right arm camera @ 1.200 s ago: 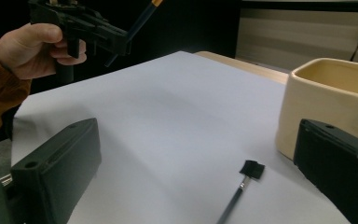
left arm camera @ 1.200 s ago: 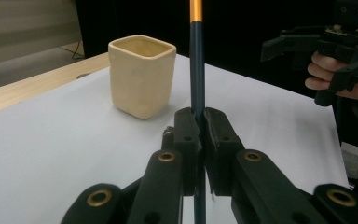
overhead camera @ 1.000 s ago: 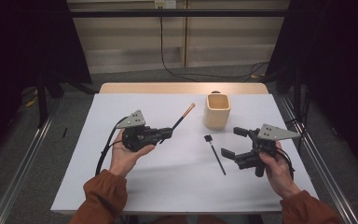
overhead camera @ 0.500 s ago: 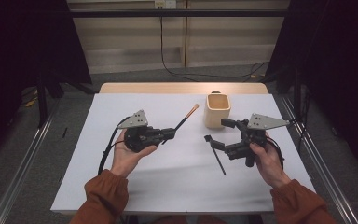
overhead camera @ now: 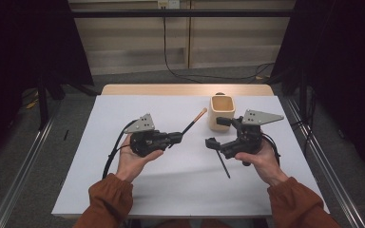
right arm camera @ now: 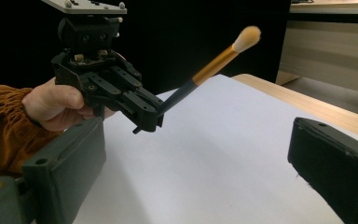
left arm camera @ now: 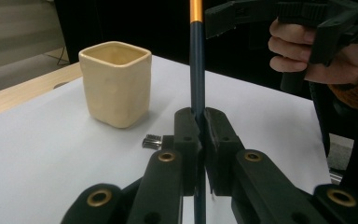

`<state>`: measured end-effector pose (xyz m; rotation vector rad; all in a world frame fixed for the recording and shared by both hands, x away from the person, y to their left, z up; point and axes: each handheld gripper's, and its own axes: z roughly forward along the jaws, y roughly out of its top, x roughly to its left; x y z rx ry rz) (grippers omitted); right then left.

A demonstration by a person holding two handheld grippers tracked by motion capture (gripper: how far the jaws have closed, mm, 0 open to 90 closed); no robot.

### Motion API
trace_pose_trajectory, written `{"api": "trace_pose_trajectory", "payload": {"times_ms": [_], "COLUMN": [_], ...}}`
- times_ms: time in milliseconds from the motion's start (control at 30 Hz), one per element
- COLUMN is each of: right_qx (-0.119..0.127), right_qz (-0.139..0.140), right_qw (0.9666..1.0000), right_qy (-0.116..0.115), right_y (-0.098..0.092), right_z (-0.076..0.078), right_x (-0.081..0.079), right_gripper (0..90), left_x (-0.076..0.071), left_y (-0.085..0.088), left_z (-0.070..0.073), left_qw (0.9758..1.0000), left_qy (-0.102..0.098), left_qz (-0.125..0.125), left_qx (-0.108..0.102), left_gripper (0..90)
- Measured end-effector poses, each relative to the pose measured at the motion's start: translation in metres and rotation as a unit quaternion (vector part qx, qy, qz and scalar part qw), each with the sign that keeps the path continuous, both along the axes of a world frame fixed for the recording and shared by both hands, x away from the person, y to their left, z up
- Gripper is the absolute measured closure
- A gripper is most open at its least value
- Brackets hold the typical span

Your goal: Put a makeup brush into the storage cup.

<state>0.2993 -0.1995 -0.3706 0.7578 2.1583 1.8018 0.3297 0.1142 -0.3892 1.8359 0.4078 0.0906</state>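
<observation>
My left gripper is shut on the dark handle of a makeup brush, whose gold ferrule and pale bristles point toward the cream cup. In the left gripper view the jaws pinch the handle, with the cup to the left on the table. My right gripper stands open just right of the brush, nothing between its fingers. In the right gripper view its jaws stand wide apart, facing the left gripper and the brush. A thin black tool lies on the table under the right gripper.
The white tabletop has a wooden strip along its far edge. Metal rails run along the floor on both sides. A black cable loops from the left gripper over the table.
The right gripper has moved left and a little up, from the table's right side to close beside the brush tip and in front of the cup. The left gripper has kept still.
</observation>
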Motion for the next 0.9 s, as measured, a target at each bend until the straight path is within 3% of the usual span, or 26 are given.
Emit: {"api": "trace_pose_trajectory", "payload": {"times_ms": [100,133,167,267,600,900], "right_qx": [-0.001,-0.01,-0.01,-0.005,0.031,0.028], "right_qz": [0.008,0.007,0.007,0.017,0.023,0.042], "right_qw": [0.9999,0.9999,0.9999,0.9995,0.9988,0.998], "right_qy": [0.007,0.011,0.011,0.025,0.03,0.038], "right_y": [0.002,0.004,0.004,0.005,-0.002,0.0], "right_z": [0.001,0.0,0.0,-0.002,-0.001,-0.005], "right_x": [0.001,0.002,0.002,0.005,0.004,0.008], "right_gripper": [7.2,13.2,13.2,18.6,36.4,52.3], "left_x": [-0.001,-0.002,-0.002,-0.003,-0.008,-0.008], "left_y": [-0.002,-0.003,-0.003,-0.006,-0.017,-0.021], "left_z": [0.001,0.001,0.001,0.0,0.0,-0.006], "left_qw": [1.0,1.0,1.0,0.9999,0.9997,0.9994], "left_qy": [-0.001,-0.002,-0.002,0.0,-0.003,-0.004], "left_qz": [-0.003,-0.004,-0.004,-0.01,-0.025,-0.034], "left_qx": [-0.002,-0.003,-0.003,-0.002,0.0,0.004], "left_gripper": [84.7,84.8,84.7,84.8,84.7,84.7]}}
